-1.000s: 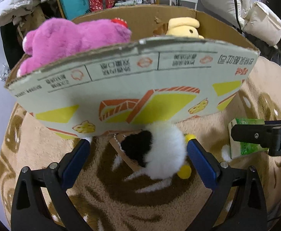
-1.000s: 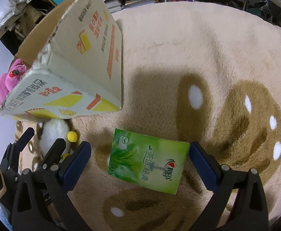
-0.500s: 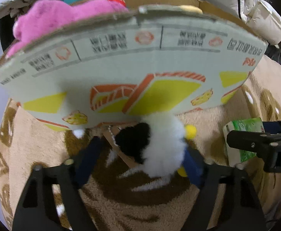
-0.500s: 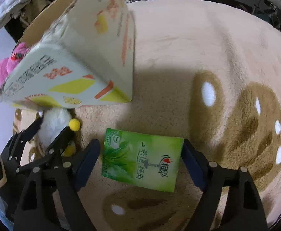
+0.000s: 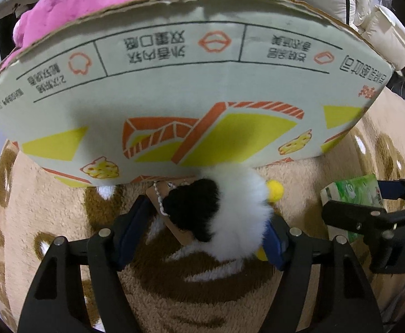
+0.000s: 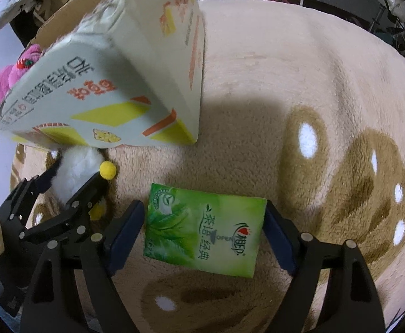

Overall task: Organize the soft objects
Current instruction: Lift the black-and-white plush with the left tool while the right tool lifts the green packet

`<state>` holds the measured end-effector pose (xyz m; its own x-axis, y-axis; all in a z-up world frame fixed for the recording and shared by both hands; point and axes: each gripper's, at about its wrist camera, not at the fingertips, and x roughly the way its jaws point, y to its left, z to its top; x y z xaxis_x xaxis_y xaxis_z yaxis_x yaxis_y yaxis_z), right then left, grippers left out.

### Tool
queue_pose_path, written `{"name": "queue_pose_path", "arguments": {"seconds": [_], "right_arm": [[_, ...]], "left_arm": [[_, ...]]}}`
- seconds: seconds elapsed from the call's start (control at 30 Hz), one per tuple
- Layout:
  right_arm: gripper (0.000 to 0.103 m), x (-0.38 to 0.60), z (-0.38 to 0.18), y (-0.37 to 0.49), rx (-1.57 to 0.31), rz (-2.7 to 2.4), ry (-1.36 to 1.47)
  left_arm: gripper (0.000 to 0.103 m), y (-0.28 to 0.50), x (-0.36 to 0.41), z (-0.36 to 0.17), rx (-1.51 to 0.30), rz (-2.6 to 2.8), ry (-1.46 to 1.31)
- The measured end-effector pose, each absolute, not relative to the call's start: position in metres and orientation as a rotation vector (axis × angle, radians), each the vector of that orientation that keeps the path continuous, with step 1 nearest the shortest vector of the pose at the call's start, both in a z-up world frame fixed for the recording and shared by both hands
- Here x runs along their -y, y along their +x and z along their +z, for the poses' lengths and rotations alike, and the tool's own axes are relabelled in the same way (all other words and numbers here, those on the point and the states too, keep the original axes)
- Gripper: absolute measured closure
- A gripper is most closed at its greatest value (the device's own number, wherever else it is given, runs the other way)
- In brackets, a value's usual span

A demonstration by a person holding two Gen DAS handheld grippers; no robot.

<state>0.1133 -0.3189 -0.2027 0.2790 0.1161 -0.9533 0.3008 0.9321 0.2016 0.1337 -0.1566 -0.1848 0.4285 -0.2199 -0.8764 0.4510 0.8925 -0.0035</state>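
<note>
Right wrist: one tissue pack (image 6: 205, 230), one box (image 6: 105, 83).

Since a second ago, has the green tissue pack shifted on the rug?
No. The green tissue pack lies at the same spot relative to the rug's brown patch; only the right gripper fingers have been closing onto its ends.

- The left claw (image 5: 206, 219) points steeply down just in front of the cardboard box (image 5: 174, 88). Its jaws have just been closing, and its blue pads (image 5: 131, 230) now press into the fluffy white and black toy (image 5: 230, 216) between them.
- The right claw (image 6: 203, 224) also points steeply down, further from the box's corner. Its jaws have closed in around the green tissue pack (image 6: 205, 230); the right pad seems to touch the pack's edge, though a sliver of gap may remain at the left pad.
</note>
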Motion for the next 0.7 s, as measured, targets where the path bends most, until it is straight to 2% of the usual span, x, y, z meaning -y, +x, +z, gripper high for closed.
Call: {"name": "queue_pose_path", "arguments": {"seconds": [0.17, 0.23, 0.27, 0.37, 0.7], "right_arm": [[0.016, 0.312, -0.203, 0.115, -1.285, -0.127, 0.370], [0.024, 0.305, -0.201, 0.115, -1.281, -0.126, 0.359], [0.024, 0.302, -0.199, 0.115, -1.281, -0.123, 0.355], [0.024, 0.293, -0.198, 0.117, -1.278, -0.124, 0.346], [0.025, 0.286, -0.187, 0.114, -1.220, -0.093, 0.344]], "left_arm": [[0.032, 0.138, 0.159, -0.188, -1.045, -0.419, 0.256], [0.039, 0.135, 0.160, -0.189, -1.041, -0.413, 0.260], [0.047, 0.134, 0.160, -0.189, -1.039, -0.410, 0.257], [0.053, 0.135, 0.156, -0.186, -1.044, -0.410, 0.226], [0.056, 0.127, 0.143, -0.180, -1.044, -0.406, 0.187]]}}
